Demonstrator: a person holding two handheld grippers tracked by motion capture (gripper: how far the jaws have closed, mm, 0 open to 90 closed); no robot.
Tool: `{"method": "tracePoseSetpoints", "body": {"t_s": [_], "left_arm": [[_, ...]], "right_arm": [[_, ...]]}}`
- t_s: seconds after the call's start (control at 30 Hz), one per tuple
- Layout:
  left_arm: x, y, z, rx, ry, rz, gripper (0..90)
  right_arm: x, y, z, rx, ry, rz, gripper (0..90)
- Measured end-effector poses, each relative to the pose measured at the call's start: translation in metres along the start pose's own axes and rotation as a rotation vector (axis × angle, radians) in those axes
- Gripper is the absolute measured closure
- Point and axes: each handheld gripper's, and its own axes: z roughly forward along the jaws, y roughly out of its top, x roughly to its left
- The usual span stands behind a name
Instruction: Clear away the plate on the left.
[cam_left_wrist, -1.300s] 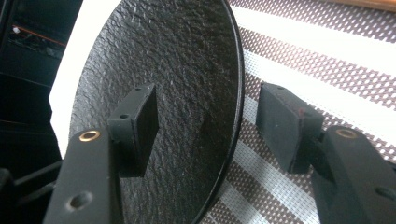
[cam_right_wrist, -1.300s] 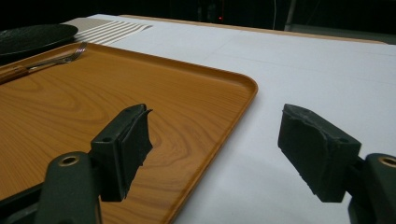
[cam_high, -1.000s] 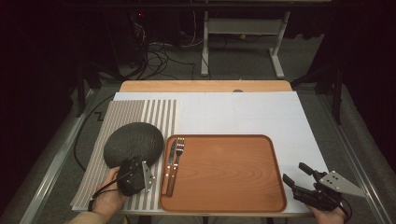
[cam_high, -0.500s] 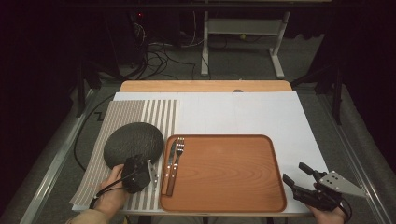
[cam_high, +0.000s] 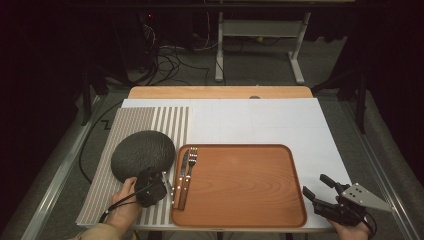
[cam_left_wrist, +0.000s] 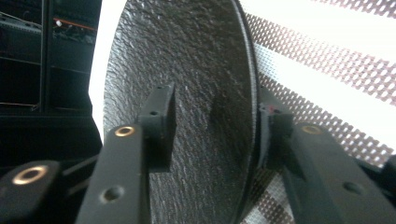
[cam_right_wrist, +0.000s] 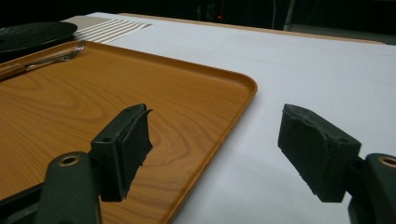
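A dark, rough-textured plate (cam_high: 142, 152) lies on a striped placemat (cam_high: 150, 120) at the left. My left gripper (cam_high: 150, 187) is at the plate's near edge. In the left gripper view it (cam_left_wrist: 217, 112) stands open astride the plate (cam_left_wrist: 196, 70) rim, one jaw over the top face, the other against the underside. A wooden tray (cam_high: 240, 185) sits in the middle, with a fork (cam_high: 192, 159) and a knife (cam_high: 183, 165) along its left side. My right gripper (cam_high: 316, 185) rests open and empty by the tray's right near corner, its jaws (cam_right_wrist: 217, 121) over the tray (cam_right_wrist: 93, 93) edge.
A white sheet (cam_high: 260, 120) covers the table beyond and right of the tray. The table's wooden far edge (cam_high: 220, 92) borders a dark floor with cables and a metal frame (cam_high: 260, 45). The placemat (cam_left_wrist: 327, 60) lies under the plate.
My left gripper has slid a little forward and right, onto the plate's near rim. The right gripper has stayed put.
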Motion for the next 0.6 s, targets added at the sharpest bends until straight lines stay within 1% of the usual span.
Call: {"method": "tracePoseSetpoints", "body": {"t_s": [0.03,0.13,0.23,0.33,0.37,0.4,0.6], "left_arm": [[0.0,0.001,0.0,0.013,0.004,0.01,56.5],[-0.001,0.003,0.001,0.022,0.015,0.008,60.2],[-0.002,0.004,0.001,0.032,0.014,0.007,66.5],[-0.005,0.006,0.002,0.046,0.022,0.025,71.8],[-0.005,0.007,0.002,0.05,0.024,0.031,72.0],[-0.006,0.008,0.002,0.053,0.029,0.028,72.1],[-0.006,0.012,0.007,0.078,0.029,0.029,73.5]], "right_arm": [[0.0,0.0,0.0,0.0,0.0,0.0,25.7],[0.0,0.0,0.0,-0.001,-0.001,0.0,25.7],[0.0,0.0,0.0,0.001,0.0,-0.002,25.7],[0.0,0.0,0.0,-0.001,0.0,-0.003,25.7],[0.0,0.0,0.0,-0.001,0.001,-0.003,25.7],[0.0,0.0,0.0,-0.001,0.0,-0.003,25.7],[0.0,0.0,-0.001,-0.005,-0.004,0.001,25.7]]}}
